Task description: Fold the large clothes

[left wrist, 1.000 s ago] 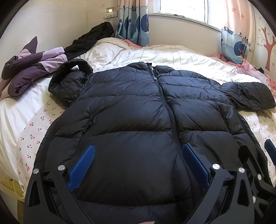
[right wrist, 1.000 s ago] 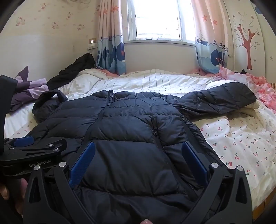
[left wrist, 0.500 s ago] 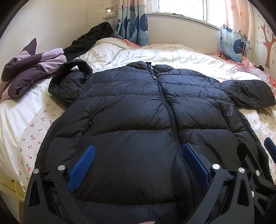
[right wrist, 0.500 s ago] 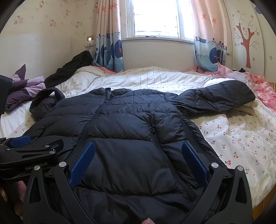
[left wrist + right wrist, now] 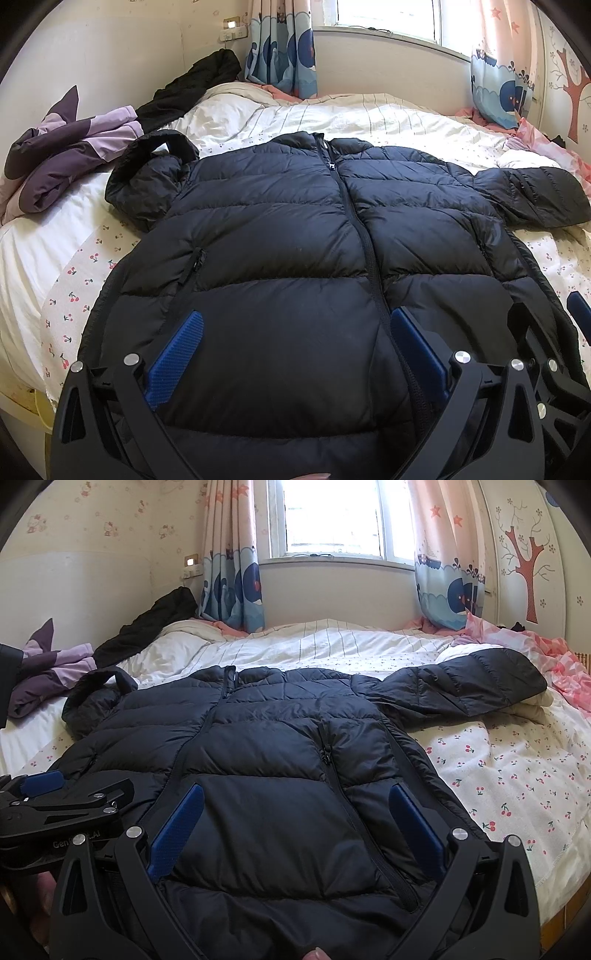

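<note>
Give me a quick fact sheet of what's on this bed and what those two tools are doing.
garment: black puffer jacket, front up, zipped, spread flat
sleeves: right sleeve stretched outward; left sleeve bunched near the shoulder
surface: bed with cherry-print sheet
other clothes: purple jacket and black garment by the wall
left tool: open, over the hem, holding nothing
right tool: open, over the hem, holding nothing
folding: not begun

A purple jacket (image 5: 70,162) lies on the bed (image 5: 369,114); whale-print curtains (image 5: 232,572) flank the window (image 5: 332,517).
</note>
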`<state>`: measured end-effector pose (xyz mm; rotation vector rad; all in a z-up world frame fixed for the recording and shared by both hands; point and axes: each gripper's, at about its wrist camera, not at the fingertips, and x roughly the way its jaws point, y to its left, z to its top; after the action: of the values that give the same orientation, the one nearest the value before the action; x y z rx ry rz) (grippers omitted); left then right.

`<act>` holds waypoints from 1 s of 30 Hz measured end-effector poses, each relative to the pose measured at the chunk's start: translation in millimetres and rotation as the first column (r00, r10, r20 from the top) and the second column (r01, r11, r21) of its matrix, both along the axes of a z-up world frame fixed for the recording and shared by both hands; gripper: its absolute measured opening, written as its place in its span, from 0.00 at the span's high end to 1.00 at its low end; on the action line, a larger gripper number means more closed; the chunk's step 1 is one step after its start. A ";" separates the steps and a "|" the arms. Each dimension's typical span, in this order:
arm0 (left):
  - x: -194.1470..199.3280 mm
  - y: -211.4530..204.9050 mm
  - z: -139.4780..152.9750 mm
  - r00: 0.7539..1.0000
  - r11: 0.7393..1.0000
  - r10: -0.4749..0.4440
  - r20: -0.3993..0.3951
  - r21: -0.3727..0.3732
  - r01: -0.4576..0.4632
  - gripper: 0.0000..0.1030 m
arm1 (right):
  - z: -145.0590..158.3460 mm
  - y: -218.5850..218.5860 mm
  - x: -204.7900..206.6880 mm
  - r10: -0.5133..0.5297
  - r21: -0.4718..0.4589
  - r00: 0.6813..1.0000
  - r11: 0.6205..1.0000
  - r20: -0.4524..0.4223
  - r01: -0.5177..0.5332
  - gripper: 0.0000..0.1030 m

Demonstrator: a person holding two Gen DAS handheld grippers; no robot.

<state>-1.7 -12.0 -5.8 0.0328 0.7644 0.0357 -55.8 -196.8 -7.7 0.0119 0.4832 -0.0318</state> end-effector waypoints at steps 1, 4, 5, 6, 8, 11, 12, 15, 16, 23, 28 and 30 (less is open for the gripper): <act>-0.3 -0.2 0.1 1.000 1.000 0.000 0.000 0.001 0.000 0.06 | -0.3 0.0 -0.4 0.000 -0.001 1.000 1.000 0.000 0.000 0.06; -0.1 -0.1 0.1 1.000 1.000 0.000 0.000 0.001 0.000 0.06 | -0.1 -0.3 0.5 -0.001 0.000 1.000 1.000 -0.001 0.001 0.06; -0.1 -0.1 0.2 1.000 1.000 0.000 0.000 0.001 0.000 0.06 | -0.3 -0.5 0.2 -0.002 0.000 1.000 1.000 -0.001 0.002 0.06; -0.1 0.1 0.2 1.000 1.000 0.000 0.000 0.002 0.000 0.06 | -0.5 -0.8 -0.2 -0.002 -0.001 1.000 1.000 -0.001 0.002 0.06; -0.4 0.5 0.3 1.000 1.000 0.000 0.001 0.003 0.000 0.06 | -0.9 -1.3 -1.5 -0.002 -0.002 1.000 1.000 0.000 0.002 0.06; -0.5 1.5 0.8 1.000 1.000 0.000 0.001 0.004 0.000 0.06 | -0.4 -0.7 0.0 -0.002 0.000 1.000 1.000 -0.001 0.002 0.06; -0.6 1.4 0.8 1.000 1.000 -0.001 0.002 0.004 0.001 0.06 | -0.5 -1.2 -0.6 -0.002 0.000 1.000 1.000 -0.001 0.002 0.06; -0.7 1.4 2.2 1.000 1.000 0.002 0.010 0.019 -0.002 0.06 | -0.9 -3.8 -3.0 -0.003 0.002 1.000 1.000 -0.001 0.003 0.06; -1.7 1.3 3.1 1.000 0.999 0.005 0.018 0.032 -0.006 0.06 | 0.5 0.1 0.3 -0.001 0.002 1.000 1.000 -0.002 0.001 0.06; -7.4 -1.5 8.0 0.998 0.997 0.009 0.056 0.081 -0.014 0.06 | -1.1 -1.2 -0.2 -0.008 -0.006 1.000 1.000 0.005 0.008 0.06; -9.8 -1.8 10.5 0.997 0.995 0.009 0.076 0.096 -0.016 0.06 | 0.3 2.3 -2.9 -0.010 -0.021 1.000 1.000 0.021 0.010 0.06; -10.7 -2.6 11.0 0.997 0.996 0.009 0.078 0.092 -0.016 0.06 | 0.9 2.8 -4.3 -0.011 -0.024 1.000 1.000 0.028 0.012 0.06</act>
<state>-12.4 -14.6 5.2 0.1143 0.6847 0.0843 -60.1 -194.1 -6.9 -0.0088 0.4553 -0.0488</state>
